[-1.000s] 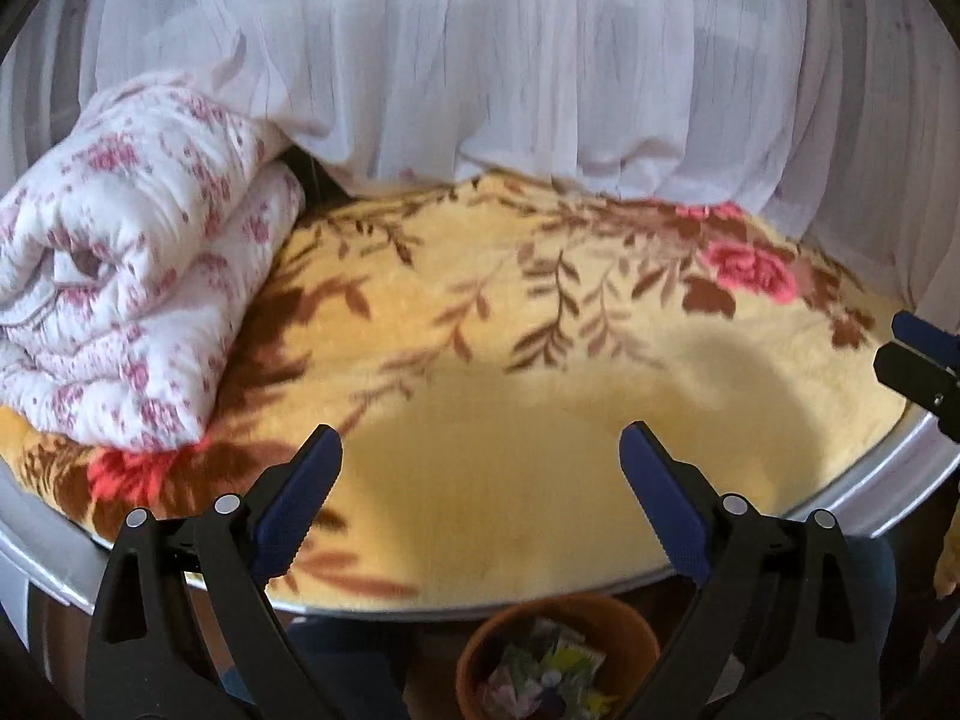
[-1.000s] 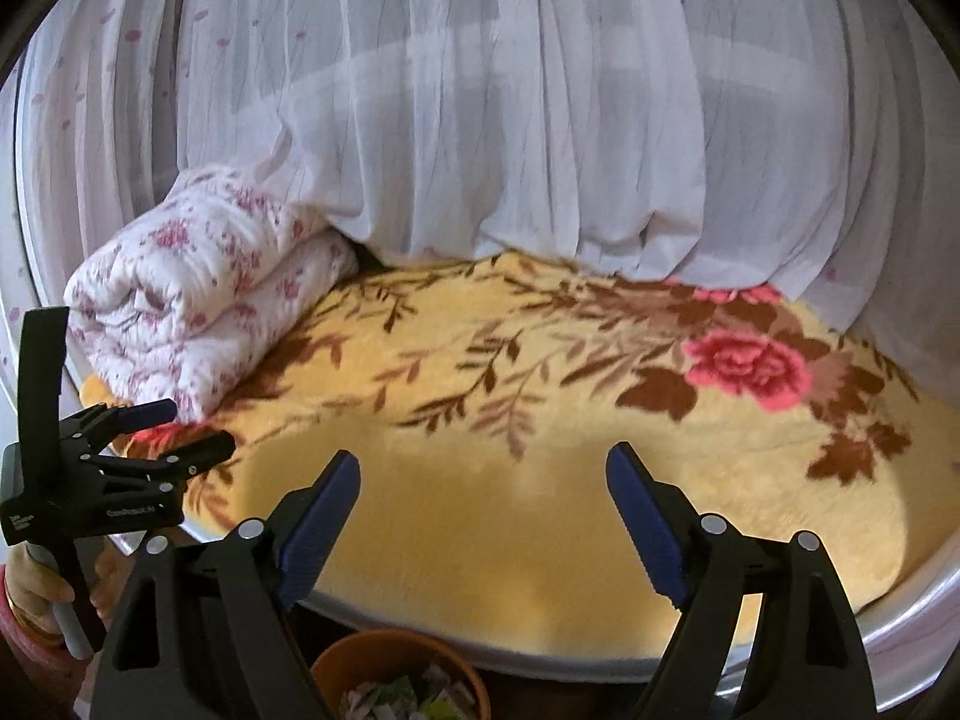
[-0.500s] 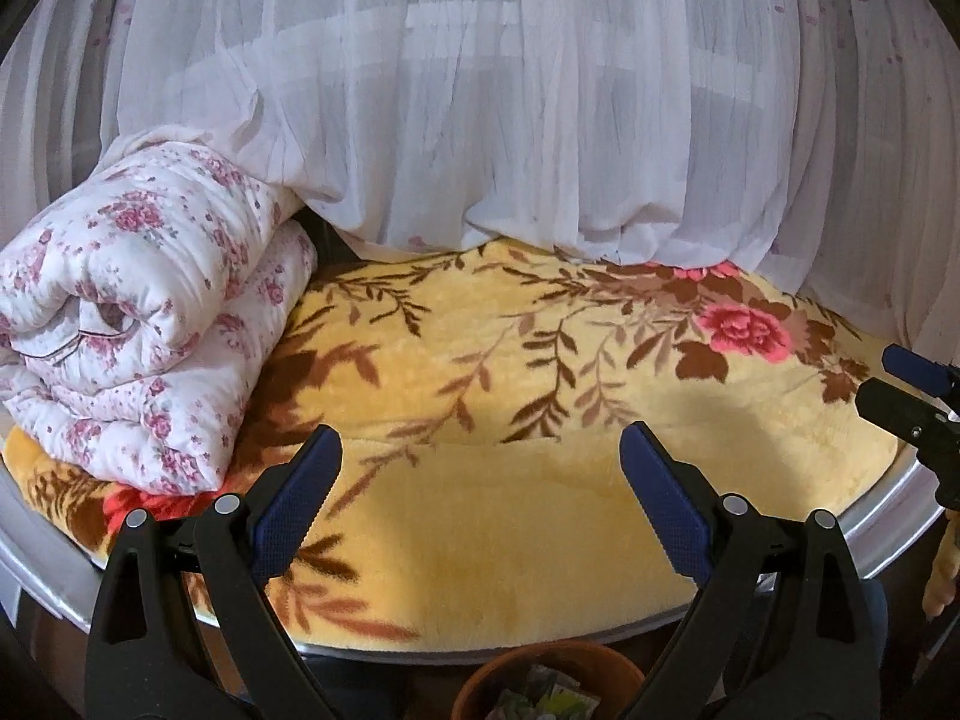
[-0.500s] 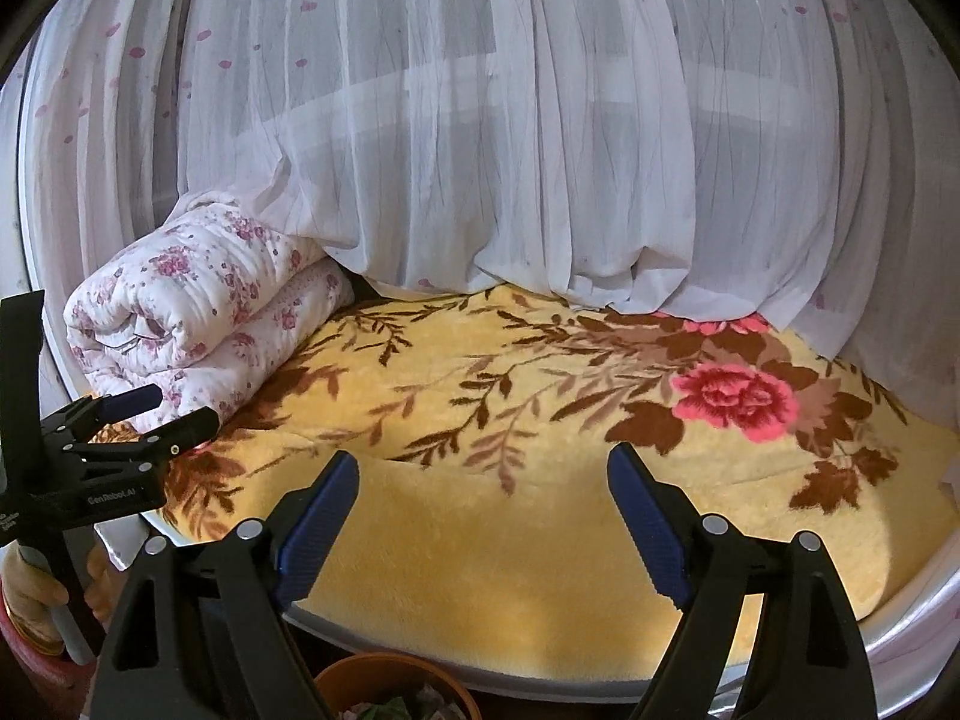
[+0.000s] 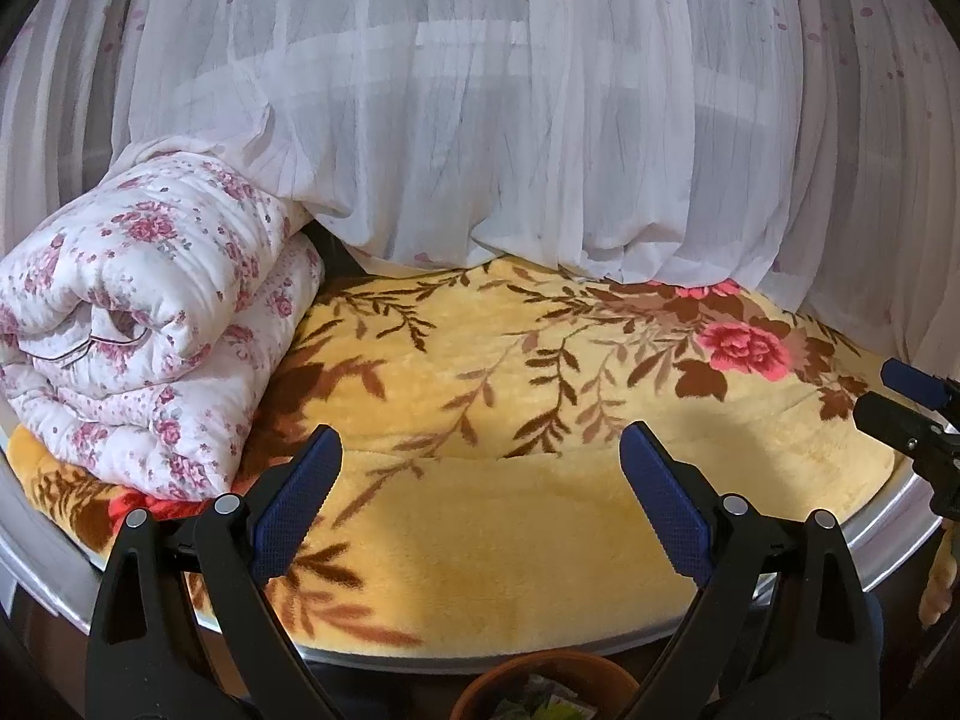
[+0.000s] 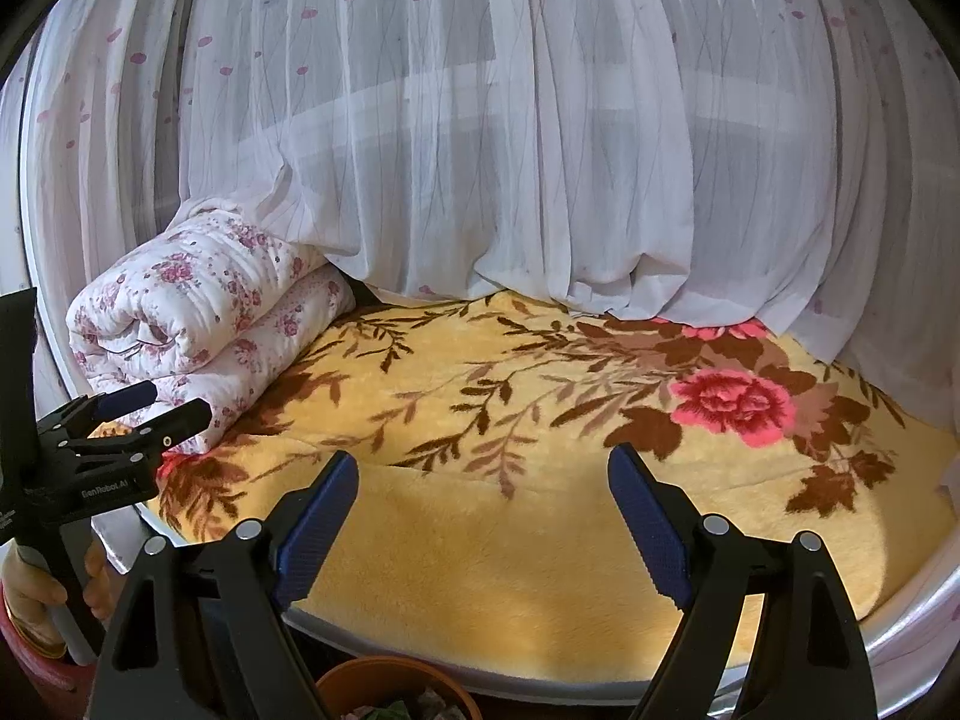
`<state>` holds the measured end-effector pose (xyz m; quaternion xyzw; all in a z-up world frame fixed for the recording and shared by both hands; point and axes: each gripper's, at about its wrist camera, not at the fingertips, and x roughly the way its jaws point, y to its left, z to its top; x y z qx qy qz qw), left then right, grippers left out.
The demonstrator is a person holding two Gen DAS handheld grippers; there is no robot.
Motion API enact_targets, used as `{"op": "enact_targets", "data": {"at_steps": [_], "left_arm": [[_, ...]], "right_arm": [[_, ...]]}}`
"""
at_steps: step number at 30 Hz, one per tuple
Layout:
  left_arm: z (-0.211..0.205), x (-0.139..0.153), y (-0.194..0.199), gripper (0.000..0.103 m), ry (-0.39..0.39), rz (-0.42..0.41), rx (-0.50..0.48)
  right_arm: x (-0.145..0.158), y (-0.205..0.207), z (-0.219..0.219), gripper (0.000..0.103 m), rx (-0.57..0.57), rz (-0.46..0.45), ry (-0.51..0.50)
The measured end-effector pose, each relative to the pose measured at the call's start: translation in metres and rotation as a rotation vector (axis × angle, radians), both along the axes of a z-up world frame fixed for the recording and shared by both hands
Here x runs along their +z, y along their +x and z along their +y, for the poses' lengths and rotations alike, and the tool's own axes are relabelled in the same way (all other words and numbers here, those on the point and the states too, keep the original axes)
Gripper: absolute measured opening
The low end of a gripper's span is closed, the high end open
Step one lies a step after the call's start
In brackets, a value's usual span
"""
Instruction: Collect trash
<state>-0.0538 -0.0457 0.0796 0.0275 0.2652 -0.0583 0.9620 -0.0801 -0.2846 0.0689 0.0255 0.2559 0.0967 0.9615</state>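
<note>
A brown round bin point(image 5: 480, 687) with crumpled wrappers point(image 5: 534, 705) in it stands below the bed's front edge, at the bottom of the left wrist view. It also shows in the right wrist view point(image 6: 384, 675). My left gripper point(image 5: 480, 501) is open and empty above the yellow floral blanket point(image 5: 510, 396). It also shows from the side in the right wrist view point(image 6: 159, 405). My right gripper point(image 6: 483, 519) is open and empty over the same blanket point(image 6: 540, 420). It shows at the right edge of the left wrist view point(image 5: 894, 390). No loose trash shows on the blanket.
A rolled white quilt with pink flowers point(image 5: 138, 324) lies on the blanket's left side. A sheer white curtain point(image 5: 510, 120) hangs behind and drapes onto the bed. The bed's silver rim point(image 5: 888, 528) curves along the front.
Both grippers have lifted and tilted up. The bin has slid lower in both views and more curtain shows. Both grippers stay open.
</note>
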Motion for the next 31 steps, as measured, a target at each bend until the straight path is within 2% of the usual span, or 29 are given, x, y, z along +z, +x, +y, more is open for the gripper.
{"op": "enact_targets", "data": {"at_steps": [31], "left_arm": [[-0.0004, 0.0036, -0.0010, 0.091, -0.018, 0.000, 0.041]], "right_arm": [[0.0002, -0.0017, 0.0019, 0.086, -0.004, 0.004, -0.005]]}}
